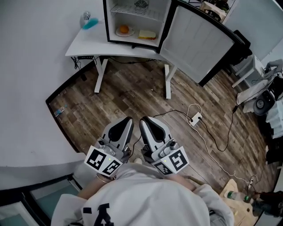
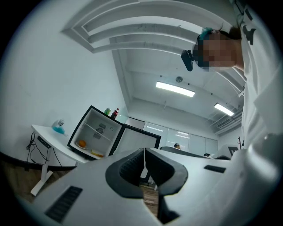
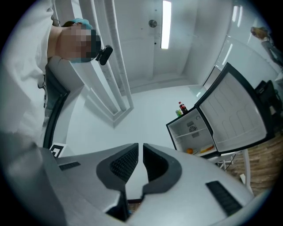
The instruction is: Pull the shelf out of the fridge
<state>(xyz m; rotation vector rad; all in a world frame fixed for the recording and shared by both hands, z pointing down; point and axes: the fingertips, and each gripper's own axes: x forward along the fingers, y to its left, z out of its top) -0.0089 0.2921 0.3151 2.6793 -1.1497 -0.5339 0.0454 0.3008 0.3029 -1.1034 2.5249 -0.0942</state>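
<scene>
A small black fridge (image 1: pixel 135 22) stands on a white table (image 1: pixel 86 42) at the far end of the room, its door (image 1: pixel 196 42) swung wide open to the right. Inside, a white wire shelf (image 1: pixel 135 10) spans the upper part. Below it lie an orange on a plate (image 1: pixel 124 30) and a yellow block (image 1: pixel 147 34). My left gripper (image 1: pixel 127 120) and right gripper (image 1: pixel 146 120) are held side by side close to my body, well short of the fridge. Both are shut with nothing between the pads. The fridge (image 2: pixel 94 136) shows small beyond the left jaws, and the fridge (image 3: pixel 193 132) likewise past the right jaws.
A power strip (image 1: pixel 195 118) with trailing cables lies on the wood floor between me and the table. A blue-based jar (image 1: pixel 88 20) stands on the table's left end. Two bottles (image 3: pixel 181 107) stand on the fridge top. Chairs and equipment (image 1: pixel 261 99) crowd the right side.
</scene>
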